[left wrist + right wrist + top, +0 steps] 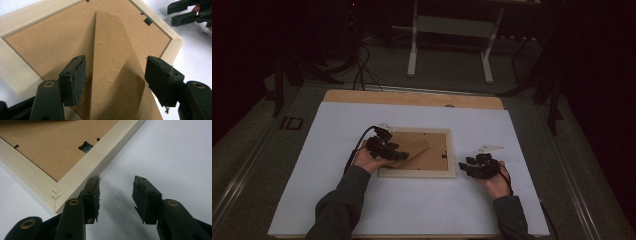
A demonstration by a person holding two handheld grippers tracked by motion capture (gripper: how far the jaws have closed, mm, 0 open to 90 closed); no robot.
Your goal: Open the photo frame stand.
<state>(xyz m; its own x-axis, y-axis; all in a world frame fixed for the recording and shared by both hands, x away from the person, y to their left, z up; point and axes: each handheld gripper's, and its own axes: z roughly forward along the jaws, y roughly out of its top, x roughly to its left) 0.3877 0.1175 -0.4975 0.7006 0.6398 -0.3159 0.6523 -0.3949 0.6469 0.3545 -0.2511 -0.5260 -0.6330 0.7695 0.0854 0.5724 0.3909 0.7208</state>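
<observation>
Lying face down on the white table [337, 200], the picture frame [417, 173] is seen with its fold-out stand [112, 62] between the wide-parted jaws of the left gripper [115, 75], untouched. A corner staple [56, 194] is revealed by the right gripper view; the right gripper [115, 195] stands open beside that corner. No writing is legible.

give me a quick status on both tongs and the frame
Left tongs open, astride the stand flap. Right tongs open, empty, beside the frame's corner. Picture frame face down on the white table. Nothing in the way.
</observation>
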